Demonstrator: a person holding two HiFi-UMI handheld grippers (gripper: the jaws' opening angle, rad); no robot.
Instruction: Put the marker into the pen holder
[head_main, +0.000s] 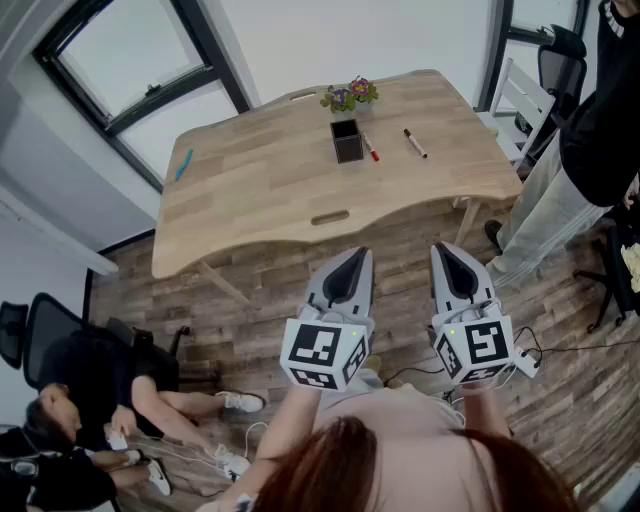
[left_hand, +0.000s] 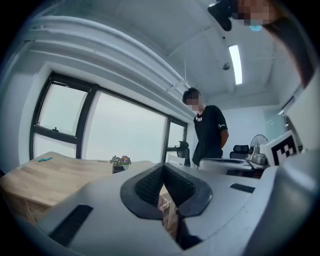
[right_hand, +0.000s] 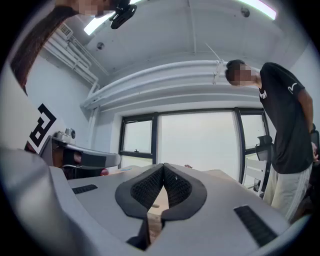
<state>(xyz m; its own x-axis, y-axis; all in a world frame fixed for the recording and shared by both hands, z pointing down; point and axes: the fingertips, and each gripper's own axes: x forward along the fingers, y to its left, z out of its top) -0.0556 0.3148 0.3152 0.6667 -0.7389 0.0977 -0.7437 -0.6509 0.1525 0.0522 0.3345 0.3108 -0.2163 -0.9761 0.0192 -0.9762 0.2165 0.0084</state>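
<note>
here, left hand-held gripper (head_main: 353, 257) and right hand-held gripper (head_main: 447, 252) closed, empty; flowers (head_main: 349, 96) beside pen holder (head_main: 346, 141).

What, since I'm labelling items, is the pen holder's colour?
The pen holder is black; the head view shows it best.

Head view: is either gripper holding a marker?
No, the markers lie on the table beside the pen holder; left gripper and right gripper are shut, empty.
</note>
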